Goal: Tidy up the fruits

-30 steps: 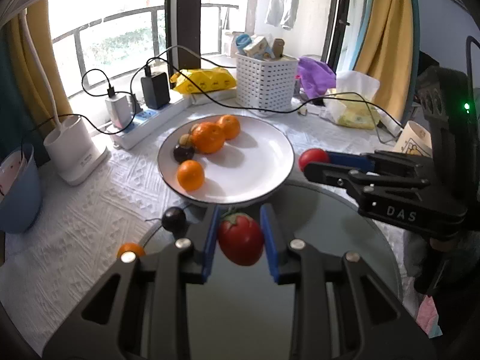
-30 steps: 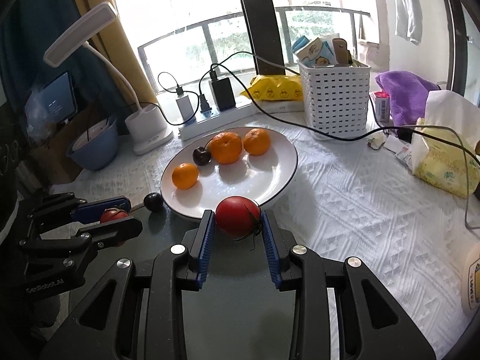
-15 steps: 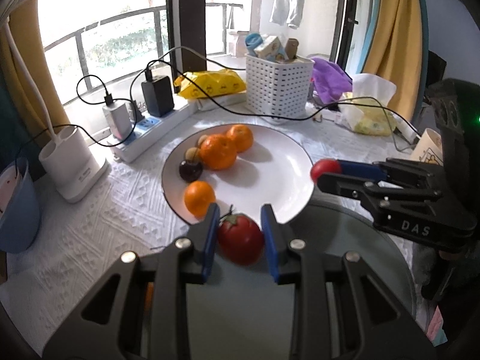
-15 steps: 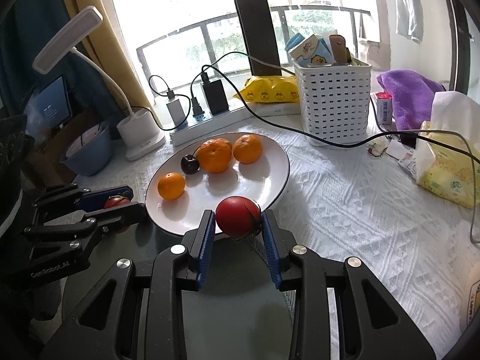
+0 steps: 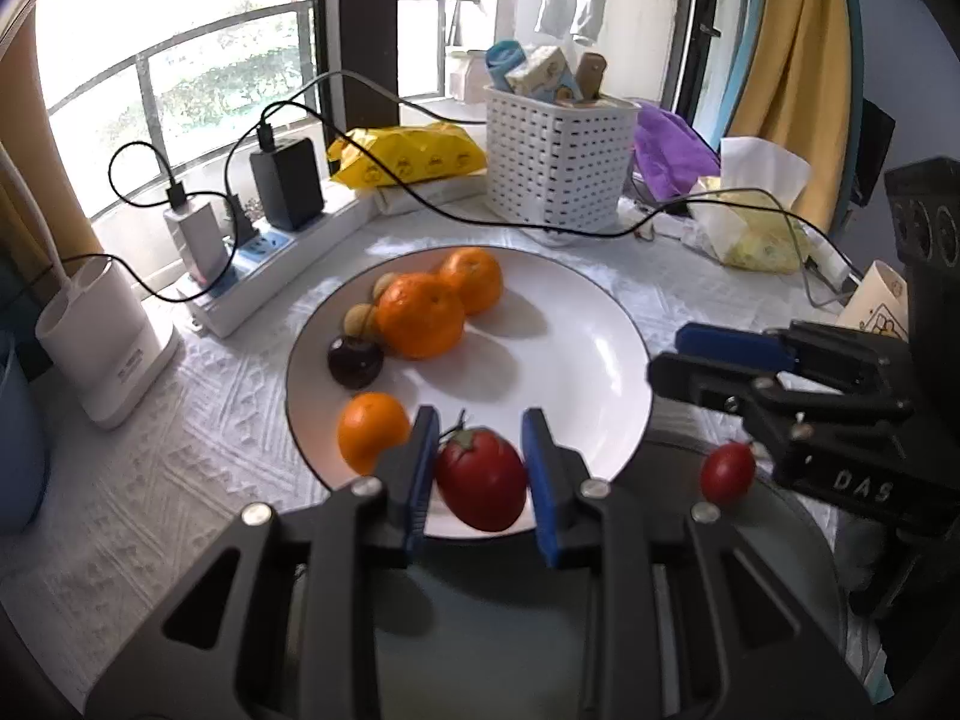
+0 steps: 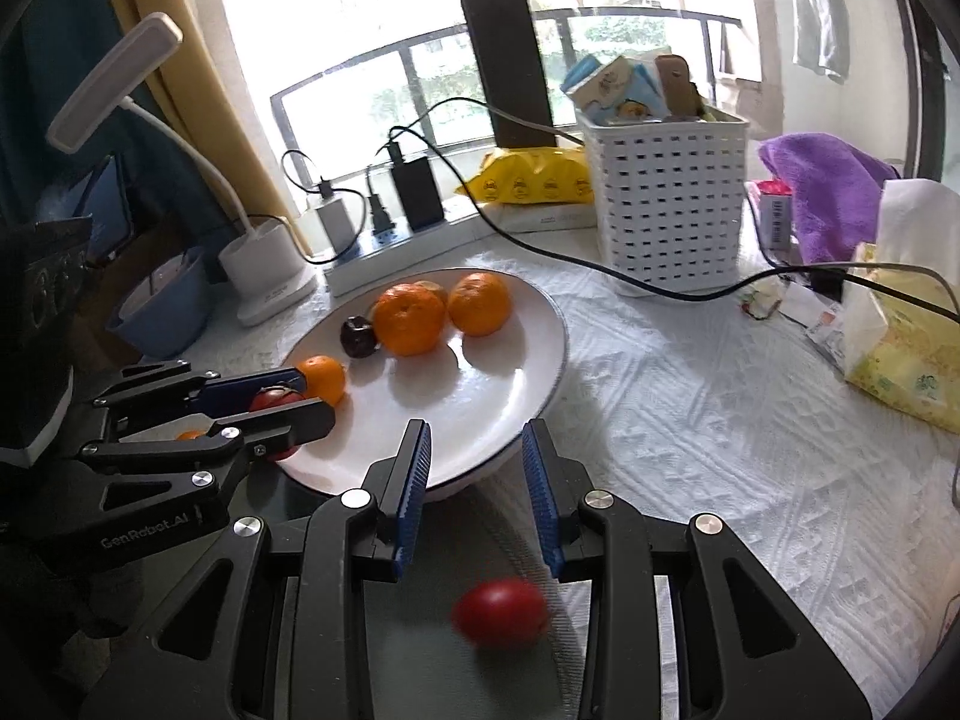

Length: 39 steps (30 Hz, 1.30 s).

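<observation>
A white plate [image 5: 576, 324] holds three oranges [image 5: 420, 315], a dark plum [image 5: 354, 362] and small brown fruits. My left gripper [image 5: 477, 468] is shut on a red tomato [image 5: 480, 477] over the plate's near rim. It also shows in the right wrist view [image 6: 270, 405]. My right gripper [image 6: 474, 468] is open and empty near the plate's near right rim. A second red tomato [image 6: 501, 612] lies blurred below its fingers, off the plate, on the dark glass surface. It shows in the left wrist view [image 5: 727, 471] too.
A white perforated basket [image 5: 558, 162] of packets, a yellow bag [image 5: 408, 156], a power strip [image 5: 264, 276] with chargers and cables, a lamp base [image 5: 105, 342], a tissue pack [image 5: 756, 222] and a purple cloth [image 6: 834, 192] ring the plate.
My right gripper opened and its tomato dropped out, now below the fingers off the plate. My left gripper carried its tomato forward over the plate's near rim.
</observation>
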Tool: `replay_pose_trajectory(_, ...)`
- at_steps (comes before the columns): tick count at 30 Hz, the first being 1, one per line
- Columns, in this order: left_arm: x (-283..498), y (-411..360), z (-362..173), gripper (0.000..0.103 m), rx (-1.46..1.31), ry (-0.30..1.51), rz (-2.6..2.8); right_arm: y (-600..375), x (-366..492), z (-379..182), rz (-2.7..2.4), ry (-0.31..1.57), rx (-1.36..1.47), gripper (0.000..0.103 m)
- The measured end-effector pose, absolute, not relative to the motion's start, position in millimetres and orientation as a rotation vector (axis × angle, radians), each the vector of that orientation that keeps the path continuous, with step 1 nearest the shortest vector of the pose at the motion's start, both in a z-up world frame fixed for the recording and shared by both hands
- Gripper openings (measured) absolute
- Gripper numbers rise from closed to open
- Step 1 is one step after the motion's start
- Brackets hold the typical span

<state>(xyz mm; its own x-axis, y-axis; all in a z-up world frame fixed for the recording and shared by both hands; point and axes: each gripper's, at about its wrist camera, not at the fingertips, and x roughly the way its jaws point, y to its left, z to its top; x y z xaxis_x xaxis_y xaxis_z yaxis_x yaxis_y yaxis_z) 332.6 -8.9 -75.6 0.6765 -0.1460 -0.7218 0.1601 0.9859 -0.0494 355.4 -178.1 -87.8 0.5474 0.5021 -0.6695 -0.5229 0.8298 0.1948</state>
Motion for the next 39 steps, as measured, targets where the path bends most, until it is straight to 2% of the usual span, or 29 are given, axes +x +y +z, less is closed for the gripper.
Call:
replay_pose_trajectory(18,292.5,-6.6,-63.8,0.029,-0.023,0.776,-0.192,-196.4,316.0,-108.5,0.540,0.896,-0.058,0.034)
replay_pose_trajectory(39,272.5,-4.6,-60.0,0.029,-0.029,0.762,-0.197,-187.7,297.2,-105.9,0.538,0.873,-0.150,0.032)
